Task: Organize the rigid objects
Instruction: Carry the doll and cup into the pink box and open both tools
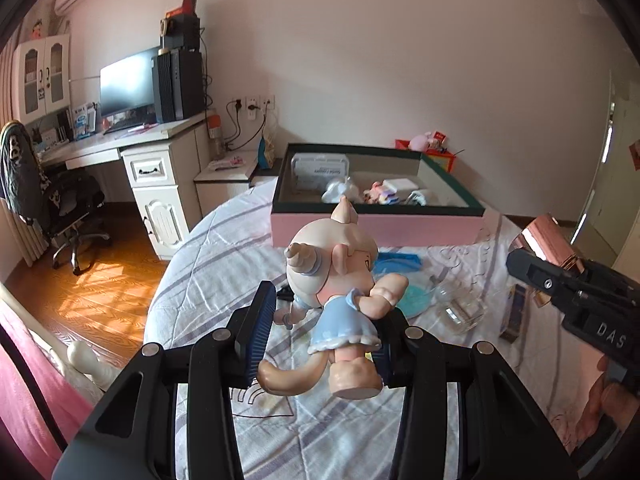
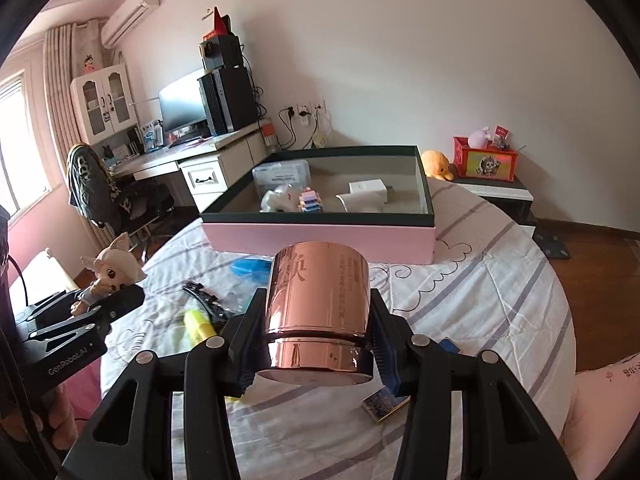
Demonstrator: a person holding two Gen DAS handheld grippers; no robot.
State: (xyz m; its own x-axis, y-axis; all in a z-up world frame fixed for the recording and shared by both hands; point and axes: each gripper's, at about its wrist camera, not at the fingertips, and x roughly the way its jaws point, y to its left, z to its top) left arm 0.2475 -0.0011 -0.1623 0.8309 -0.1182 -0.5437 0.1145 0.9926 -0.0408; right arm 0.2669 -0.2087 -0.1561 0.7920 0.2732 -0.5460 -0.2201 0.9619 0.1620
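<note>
Since the pink box [image 2: 320, 236] at the bed's far end already holds small items, the left gripper [image 1: 320, 332], part-closed on a figurine [image 1: 340, 296], and the right gripper [image 2: 316, 336], clamping a copper tin [image 2: 318, 308], hold both above the bed [image 2: 480, 280], likely bound there.

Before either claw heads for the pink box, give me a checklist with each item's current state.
1. Left claw gripping the goat figurine: ok, clamped low near its legs.
2. Figurine seated squarely: not ok, it leans in the jaws.
3. Right claw gripping the rose-gold tin: ok, pads on both sides.
4. Both items lifted off the bedspread: ok.
5. Free floor space in the pink box: ok, bare patch toward its right end.
6. Tin's lid secure: cannot tell.
</note>
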